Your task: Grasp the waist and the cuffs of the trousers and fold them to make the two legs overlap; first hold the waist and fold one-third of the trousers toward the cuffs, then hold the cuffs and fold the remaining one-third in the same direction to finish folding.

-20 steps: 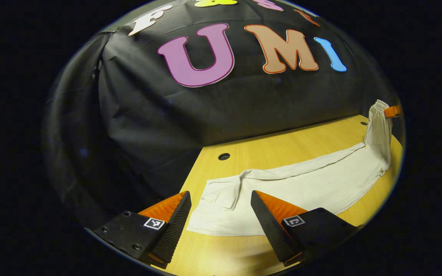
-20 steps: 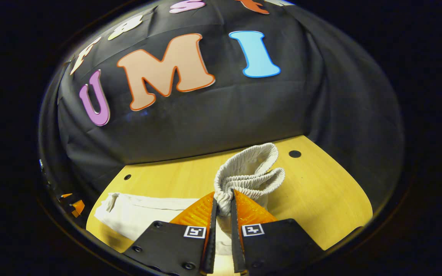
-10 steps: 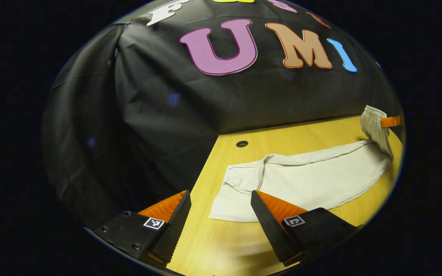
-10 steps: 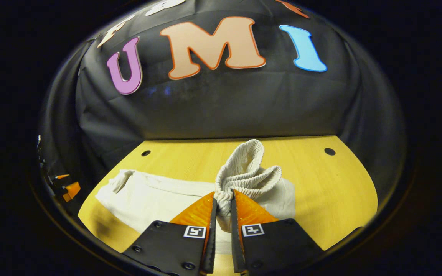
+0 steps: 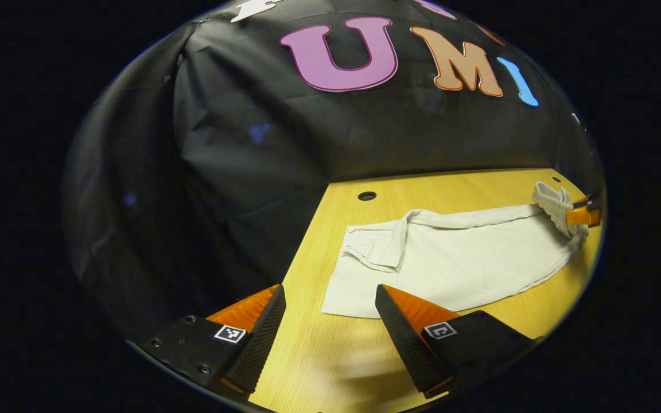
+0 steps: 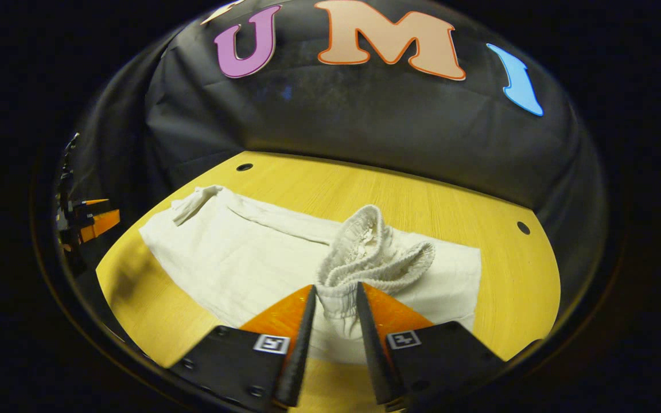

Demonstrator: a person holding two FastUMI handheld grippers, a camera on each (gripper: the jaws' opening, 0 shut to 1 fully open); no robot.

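Here right tool (image 6: 333, 298) pinches trousers (image 6: 238, 258) waist (image 6: 373, 258); left tool (image 5: 330, 310) gapes.

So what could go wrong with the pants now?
The right gripper pinches just a bunched bit of the waistband, so it might slip out. One cuff is flipped over, so the fold could end up lumpy. The left gripper is open and holds nothing, so the cloth could slide.
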